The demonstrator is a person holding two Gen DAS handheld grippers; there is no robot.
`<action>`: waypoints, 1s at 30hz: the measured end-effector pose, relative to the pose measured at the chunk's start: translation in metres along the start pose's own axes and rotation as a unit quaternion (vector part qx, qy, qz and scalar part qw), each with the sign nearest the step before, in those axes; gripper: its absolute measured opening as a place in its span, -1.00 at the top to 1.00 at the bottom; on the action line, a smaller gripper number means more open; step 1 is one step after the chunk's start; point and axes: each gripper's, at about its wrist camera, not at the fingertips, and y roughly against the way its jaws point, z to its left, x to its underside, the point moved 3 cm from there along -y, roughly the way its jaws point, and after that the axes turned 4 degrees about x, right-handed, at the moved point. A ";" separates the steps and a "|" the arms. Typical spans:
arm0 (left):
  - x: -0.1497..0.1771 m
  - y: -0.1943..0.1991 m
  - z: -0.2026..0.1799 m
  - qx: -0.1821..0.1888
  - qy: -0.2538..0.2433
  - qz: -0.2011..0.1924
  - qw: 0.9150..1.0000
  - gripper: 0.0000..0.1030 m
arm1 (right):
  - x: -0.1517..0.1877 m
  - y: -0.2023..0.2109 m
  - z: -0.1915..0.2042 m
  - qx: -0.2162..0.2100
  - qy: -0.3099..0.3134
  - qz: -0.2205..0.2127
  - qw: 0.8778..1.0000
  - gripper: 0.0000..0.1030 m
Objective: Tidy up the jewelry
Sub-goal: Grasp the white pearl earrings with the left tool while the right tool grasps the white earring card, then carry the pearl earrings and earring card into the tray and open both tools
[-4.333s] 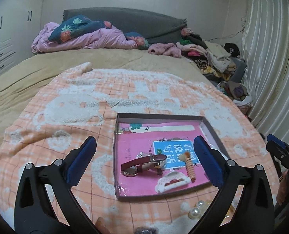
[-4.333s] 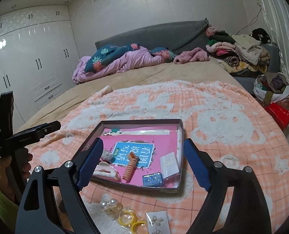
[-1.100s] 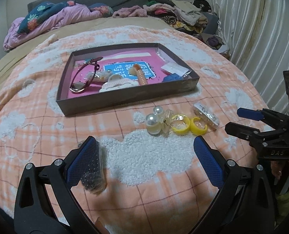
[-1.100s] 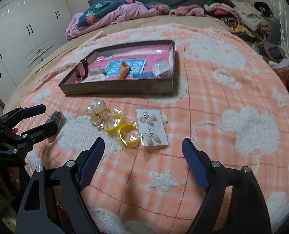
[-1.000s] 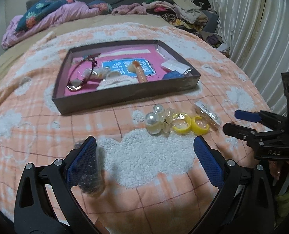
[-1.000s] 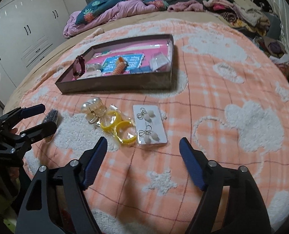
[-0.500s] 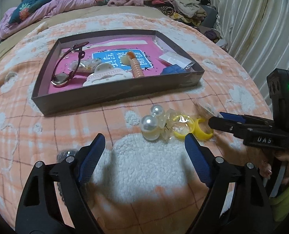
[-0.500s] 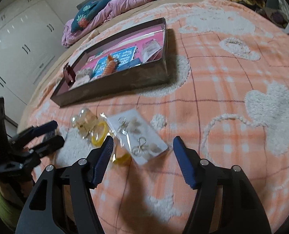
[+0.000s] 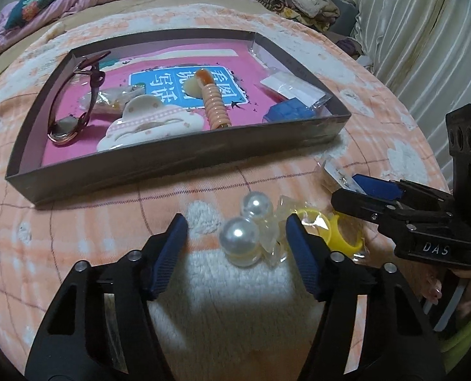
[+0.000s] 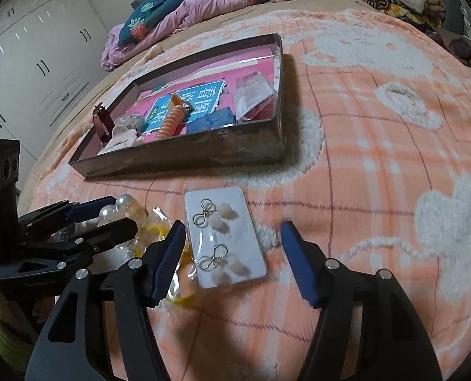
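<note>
Left tool (image 9: 235, 225) closing, two glossy white pearl balls (image 9: 242, 238) between its jaws, untouched; right tool (image 10: 230, 231) open astride white earring card (image 10: 225, 236).

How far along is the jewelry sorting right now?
Done: watch, hair clip and others lie in the tray. In hand: nothing gripped; left tongs closing around the pearl pieces, right tongs open over the earring card. Left: those, plus yellow rings.

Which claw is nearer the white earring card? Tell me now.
Right. The right claw straddles the earring card, which lies between its open pads. The left claw is off to the card's side, its jaws closing around the pearl pieces.
</note>
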 end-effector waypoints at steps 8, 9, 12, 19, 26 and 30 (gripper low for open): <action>0.001 0.000 -0.010 -0.001 -0.031 -0.012 0.999 0.49 | 0.001 -0.001 0.008 0.050 0.050 -0.013 0.997 0.19; 0.002 0.002 -0.010 -0.001 -0.032 -0.015 0.999 0.49 | 0.001 0.000 0.007 0.048 0.047 -0.016 0.998 0.20; 0.001 0.010 -0.007 0.002 -0.026 -0.025 0.999 0.50 | 0.002 0.005 0.006 0.044 0.041 -0.025 0.998 0.21; -0.006 0.045 0.000 0.010 -0.018 -0.063 0.998 0.50 | 0.006 0.030 0.002 0.037 0.032 -0.059 0.997 0.22; -0.010 0.070 0.009 -0.004 -0.013 -0.086 0.996 0.50 | 0.010 0.051 0.010 0.023 0.035 -0.085 0.996 0.22; -0.012 0.083 0.018 -0.015 -0.005 -0.100 0.995 0.50 | 0.010 0.058 0.017 0.014 0.038 -0.090 0.995 0.22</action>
